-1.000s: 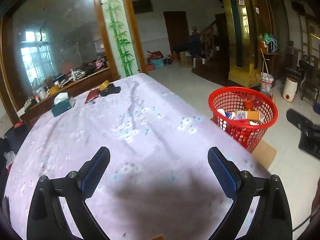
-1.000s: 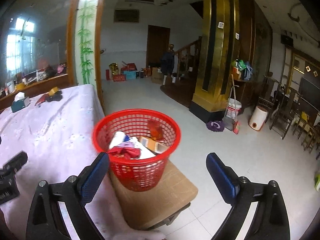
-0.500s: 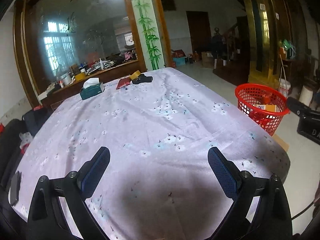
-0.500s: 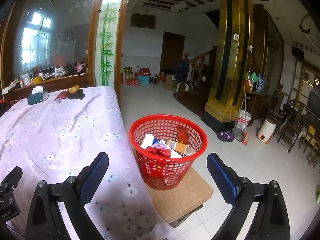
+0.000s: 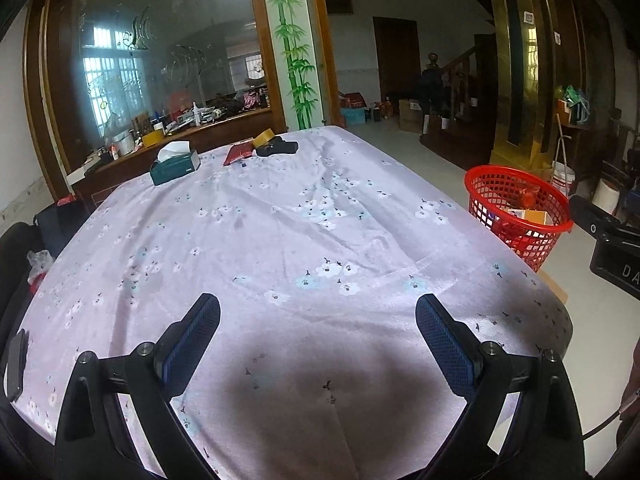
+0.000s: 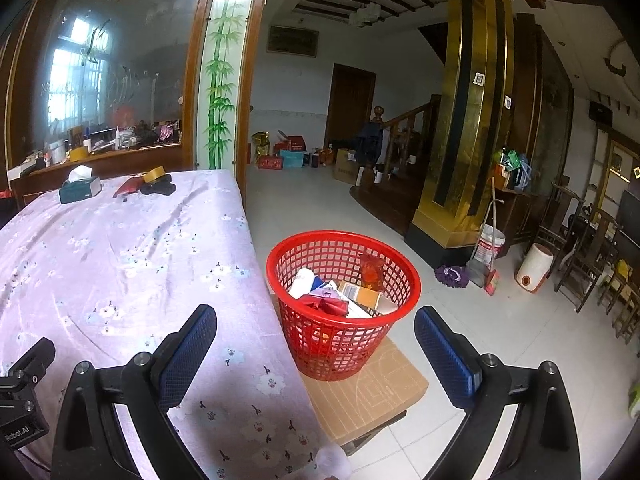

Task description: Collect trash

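A: How do the hand-held grippers stand?
B: The left hand-held gripper (image 5: 318, 330) and the right hand-held gripper (image 6: 316, 330) both gape wide, each holding nothing, above the lilac floral bench (image 5: 280, 240)

A: And the trash?
B: One red mesh basket (image 6: 343, 320) stands upright, mouth up, on a cardboard box (image 6: 372, 396), just ahead between the right fingers. Cartons and wrappers lie jumbled inside. One tissue box (image 5: 175, 166) sits at the far end

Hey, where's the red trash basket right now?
The red basket stands on a cardboard-covered stool just off the table's right edge, centred in the right wrist view and far right in the left wrist view.
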`<state>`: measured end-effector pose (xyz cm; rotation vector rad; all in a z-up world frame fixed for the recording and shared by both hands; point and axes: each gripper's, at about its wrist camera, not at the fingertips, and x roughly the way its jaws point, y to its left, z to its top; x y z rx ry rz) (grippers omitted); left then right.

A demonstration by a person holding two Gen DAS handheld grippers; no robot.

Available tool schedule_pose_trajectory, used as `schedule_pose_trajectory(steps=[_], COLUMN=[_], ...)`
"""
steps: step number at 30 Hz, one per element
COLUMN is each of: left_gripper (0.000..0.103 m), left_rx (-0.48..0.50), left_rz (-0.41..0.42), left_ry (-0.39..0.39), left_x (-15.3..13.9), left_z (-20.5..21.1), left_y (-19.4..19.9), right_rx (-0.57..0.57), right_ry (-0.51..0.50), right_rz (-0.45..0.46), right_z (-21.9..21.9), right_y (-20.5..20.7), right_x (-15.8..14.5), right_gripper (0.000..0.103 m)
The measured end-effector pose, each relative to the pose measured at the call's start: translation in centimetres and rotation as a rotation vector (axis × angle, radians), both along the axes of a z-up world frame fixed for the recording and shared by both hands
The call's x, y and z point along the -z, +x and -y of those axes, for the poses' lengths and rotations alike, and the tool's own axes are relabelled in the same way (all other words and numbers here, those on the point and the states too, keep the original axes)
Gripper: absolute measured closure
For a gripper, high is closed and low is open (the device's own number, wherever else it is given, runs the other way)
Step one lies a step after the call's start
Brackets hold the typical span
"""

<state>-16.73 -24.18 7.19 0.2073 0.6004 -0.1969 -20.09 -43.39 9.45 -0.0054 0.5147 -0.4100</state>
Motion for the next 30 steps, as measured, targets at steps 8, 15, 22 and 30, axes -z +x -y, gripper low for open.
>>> schedule_pose_trajectory(steps=[8, 15, 22, 30], left_gripper=[0.005, 0.005, 0.005, 0.005], left_rx=[-0.002, 0.002, 0.001, 0.002], left_rz=[-0.013, -0.019, -0.023, -0.024], left_ry=[-0.003, 0.0, -0.003, -0.003], left_x=[0.3, 0.6, 0.8, 0.8], left_z=[0.3, 0.3, 0.3, 0.2], left_y=[0.2, 0.4, 0.4, 0.4], right_rx=[0.005, 0.0, -0.004, -0.008], right_ry=[0.009, 0.011, 0.011, 0.014], right_rz=[-0.008, -0.017, -0.025, -0.028], right_z=[0.3, 0.4, 0.4, 0.4], right_y=[0.0, -0.1, -0.1, 0.0], right_x=[0.4, 0.7, 1.0, 1.1], right_gripper=[0.002, 0.002, 0.002, 0.002])
